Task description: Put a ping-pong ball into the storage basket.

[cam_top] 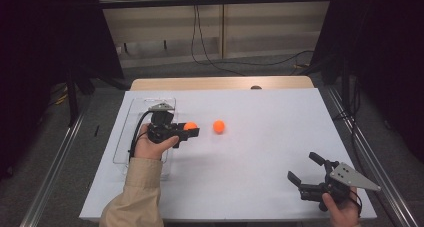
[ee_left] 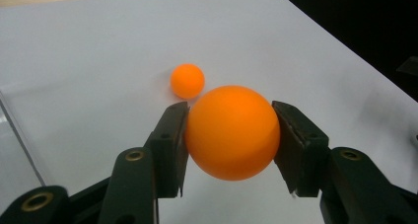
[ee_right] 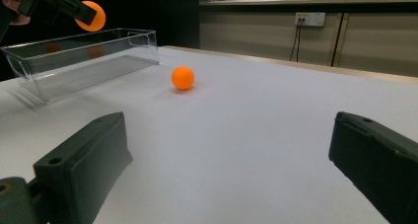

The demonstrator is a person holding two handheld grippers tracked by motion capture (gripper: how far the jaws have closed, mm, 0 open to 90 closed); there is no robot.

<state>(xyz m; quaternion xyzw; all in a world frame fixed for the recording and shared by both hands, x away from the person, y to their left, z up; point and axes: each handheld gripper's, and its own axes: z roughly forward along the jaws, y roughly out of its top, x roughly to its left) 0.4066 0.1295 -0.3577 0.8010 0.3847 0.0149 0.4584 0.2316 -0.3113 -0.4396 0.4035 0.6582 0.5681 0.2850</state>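
White sheeting covered the table [cam_top: 250, 157], with a strip of bare wood showing along its far edge; grey floor, dark curtains and a wall with trailing cables lay beyond.

Left gripper [cam_top: 186, 132]: held in the person's left hand [cam_top: 150, 146], which entered from the near edge in a beige sleeve [cam_top: 135, 197]. Its jaws were pressed against opposite sides of an orange ball [ee_left: 231, 132], pinching it. The right gripper view showed this held ball [ee_right: 93, 16] raised clear of the surface and above the tray.

Clear plastic tray [cam_top: 131, 112]: rectangular, open-topped, lying near the left edge of the table with its long side running from near to far. The left gripper was positioned at the tray's right-hand long wall, about midway along it, with the jaws pointing towards the table centre.

Second orange ball [cam_top: 219, 126]: resting on the white surface, near the held ball and apart from it, on the side towards the table centre and in the far half of the table. The left gripper view showed it just beyond the jaw tips.

Right gripper [cam_top: 305, 169]: held in the right hand [cam_top: 342, 207] at the near right corner of the table. Its jaws were spread wide with nothing between them, pointing across the surface towards the tray and the loose ball, well apart from both.
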